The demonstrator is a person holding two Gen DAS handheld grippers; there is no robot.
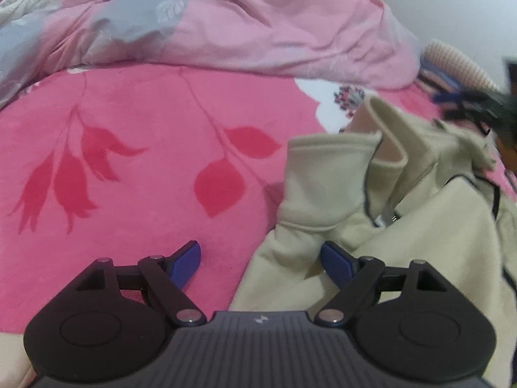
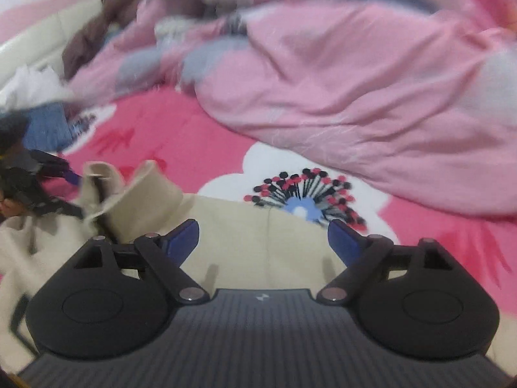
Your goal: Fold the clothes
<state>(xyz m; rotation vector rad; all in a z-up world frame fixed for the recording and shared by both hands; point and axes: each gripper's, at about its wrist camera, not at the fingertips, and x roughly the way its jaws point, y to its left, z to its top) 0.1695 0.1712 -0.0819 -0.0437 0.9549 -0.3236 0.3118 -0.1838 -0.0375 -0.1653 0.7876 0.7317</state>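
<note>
A crumpled beige fleece jacket with dark piping point(image 1: 404, 226) lies on the bright pink leaf-patterned blanket point(image 1: 129, 168), collar toward the rumpled pale pink quilt point(image 1: 258, 26), while the left gripper point(image 1: 261, 258) and right gripper point(image 2: 263, 242) both hover wide open, gripping nothing.

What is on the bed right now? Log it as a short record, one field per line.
surface: pink floral blanket
garment: beige zip jacket, rumpled, not yet folded, collar standing up
bedding: pale pink quilt bunched behind the jacket
left gripper: open, one fingertip over the blanket, one over the jacket's edge, nothing between the pads
right gripper: open, above the jacket's flat panel, holding nothing
other items: brown cloth far back; picture blurred
</note>
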